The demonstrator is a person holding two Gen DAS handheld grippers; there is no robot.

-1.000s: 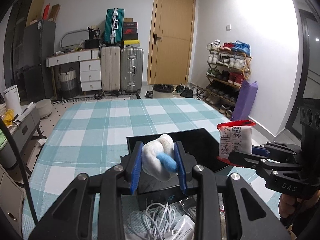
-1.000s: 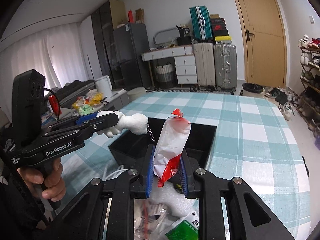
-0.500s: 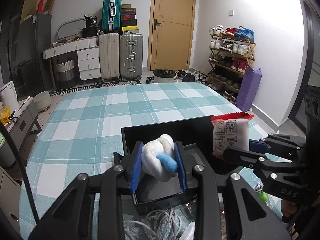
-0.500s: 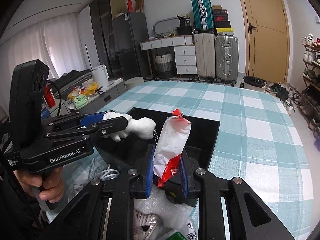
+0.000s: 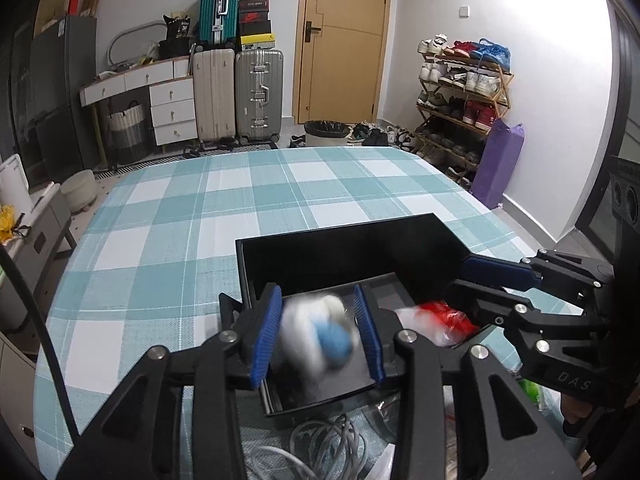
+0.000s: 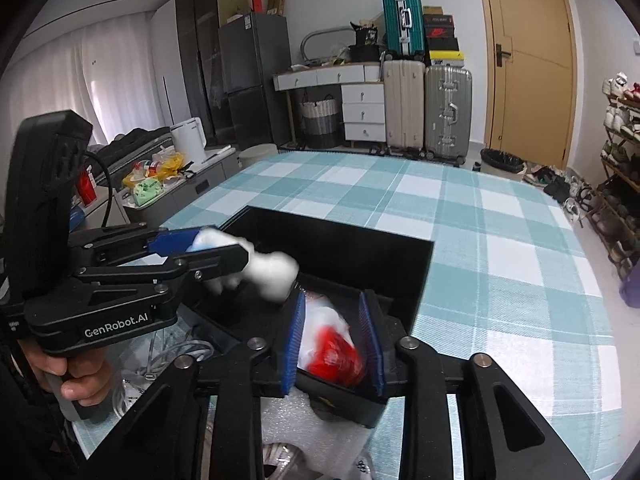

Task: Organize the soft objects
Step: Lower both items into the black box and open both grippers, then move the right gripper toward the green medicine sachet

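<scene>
Black box (image 5: 344, 256) on teal-checked tablecloth (image 5: 168, 232), suitcases (image 5: 238, 92) behind.

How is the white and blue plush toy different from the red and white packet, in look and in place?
The plush toy is fuzzy, white with a blue part; the packet is shiny plastic, white and red. The plush toy sits between the left gripper pads, at the left side of the black box; the packet sits between the right gripper pads, at the right side. Both are motion-blurred and over the box interior.
</scene>
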